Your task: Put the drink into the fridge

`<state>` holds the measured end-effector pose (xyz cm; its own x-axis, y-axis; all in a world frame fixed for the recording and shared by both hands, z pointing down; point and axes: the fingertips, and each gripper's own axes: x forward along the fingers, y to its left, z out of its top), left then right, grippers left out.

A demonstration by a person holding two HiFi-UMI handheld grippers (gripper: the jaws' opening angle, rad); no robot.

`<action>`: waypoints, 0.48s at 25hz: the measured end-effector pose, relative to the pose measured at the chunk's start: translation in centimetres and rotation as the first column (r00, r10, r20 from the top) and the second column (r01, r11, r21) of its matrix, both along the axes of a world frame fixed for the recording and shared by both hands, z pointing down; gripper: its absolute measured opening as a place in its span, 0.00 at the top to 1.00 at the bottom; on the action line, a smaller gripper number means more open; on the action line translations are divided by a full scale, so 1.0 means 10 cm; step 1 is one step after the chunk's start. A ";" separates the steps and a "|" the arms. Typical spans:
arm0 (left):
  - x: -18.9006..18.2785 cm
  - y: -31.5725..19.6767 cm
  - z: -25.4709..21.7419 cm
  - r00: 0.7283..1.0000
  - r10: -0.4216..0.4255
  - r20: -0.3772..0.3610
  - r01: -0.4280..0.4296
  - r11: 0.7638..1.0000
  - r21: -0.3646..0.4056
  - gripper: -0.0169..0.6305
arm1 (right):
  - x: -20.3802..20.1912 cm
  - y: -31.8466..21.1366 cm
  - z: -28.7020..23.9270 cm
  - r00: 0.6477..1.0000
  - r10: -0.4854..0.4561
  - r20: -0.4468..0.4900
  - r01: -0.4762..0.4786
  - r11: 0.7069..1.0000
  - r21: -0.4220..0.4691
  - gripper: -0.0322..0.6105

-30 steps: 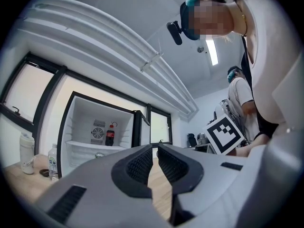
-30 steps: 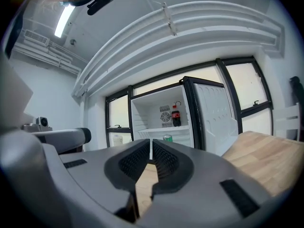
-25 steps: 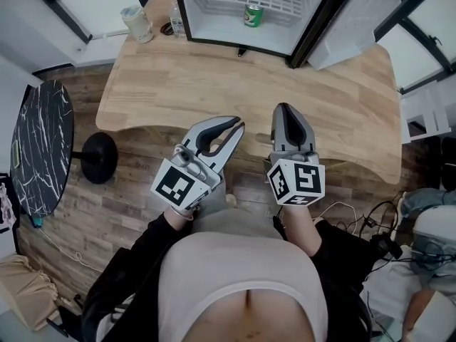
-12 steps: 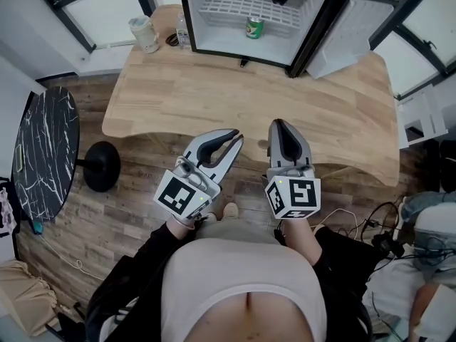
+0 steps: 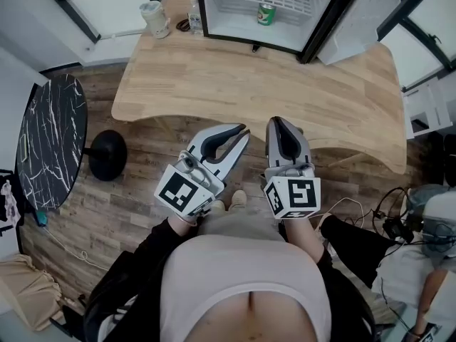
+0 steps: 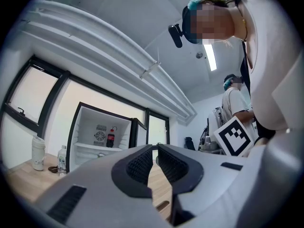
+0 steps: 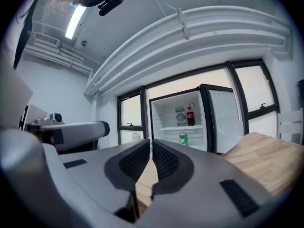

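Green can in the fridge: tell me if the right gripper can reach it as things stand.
Probably not yet. The fridge stands open and nothing on the table blocks the way, but the right gripper, jaws shut, hangs beyond the table's near edge, far from the green can.

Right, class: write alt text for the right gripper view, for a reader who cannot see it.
The right gripper, jaws shut and empty, points across a wooden table at an open fridge with a cola bottle on its shelf and a green can below.
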<state>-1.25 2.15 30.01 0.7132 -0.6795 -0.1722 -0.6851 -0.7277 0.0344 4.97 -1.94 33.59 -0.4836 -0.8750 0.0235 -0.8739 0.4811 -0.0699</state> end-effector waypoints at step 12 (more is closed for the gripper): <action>-0.31 0.49 0.05 0.999 0.036 0.022 -0.036 0.999 0.002 0.91 | -0.35 0.60 -0.14 0.999 0.021 0.031 -0.022 0.999 0.044 0.89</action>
